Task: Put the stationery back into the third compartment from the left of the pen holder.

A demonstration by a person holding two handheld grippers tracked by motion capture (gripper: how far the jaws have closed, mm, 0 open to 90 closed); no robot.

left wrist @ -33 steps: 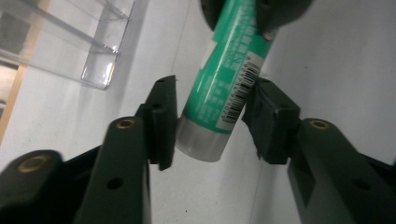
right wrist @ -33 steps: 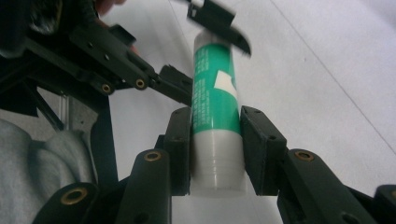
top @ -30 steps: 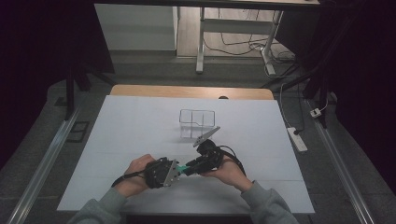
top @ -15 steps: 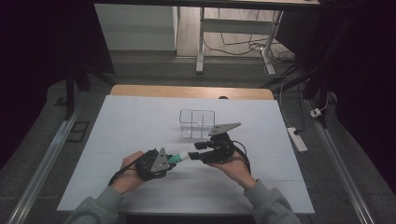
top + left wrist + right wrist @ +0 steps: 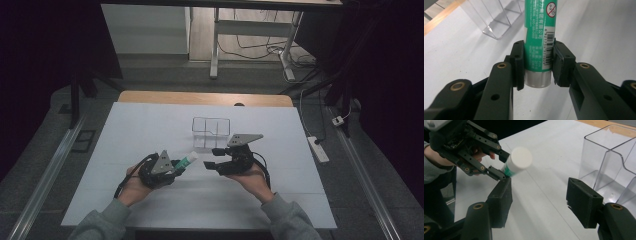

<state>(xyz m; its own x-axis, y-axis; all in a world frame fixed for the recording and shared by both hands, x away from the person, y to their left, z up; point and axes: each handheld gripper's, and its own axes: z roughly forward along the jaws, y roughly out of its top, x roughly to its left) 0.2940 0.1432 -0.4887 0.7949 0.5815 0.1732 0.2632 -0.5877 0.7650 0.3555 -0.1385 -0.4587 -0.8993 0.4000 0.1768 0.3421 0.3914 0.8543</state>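
A green and white tube (image 5: 188,160) with a white cap is clamped near its bottom end in my left gripper (image 5: 176,169), and its cap end points toward the clear box (image 5: 211,130). The left gripper view shows the jaws pressed on both sides of the tube (image 5: 539,37), barcode facing up. My right gripper (image 5: 210,158) hovers just right of the tube's cap, jaws wide apart and holding nothing. In the right gripper view the tube (image 5: 518,161) and the left gripper (image 5: 501,166) sit beyond its left jaw, with the clear box (image 5: 609,157) at right.
The clear two-compartment box stands on the white table top (image 5: 150,125) just beyond both grippers. A wooden table edge (image 5: 200,98) runs along the far side. A power strip (image 5: 318,149) lies on the floor to the right.
The right gripper has let go of the tube and drawn back to the right. The left gripper now holds the tube alone and has shifted slightly left.
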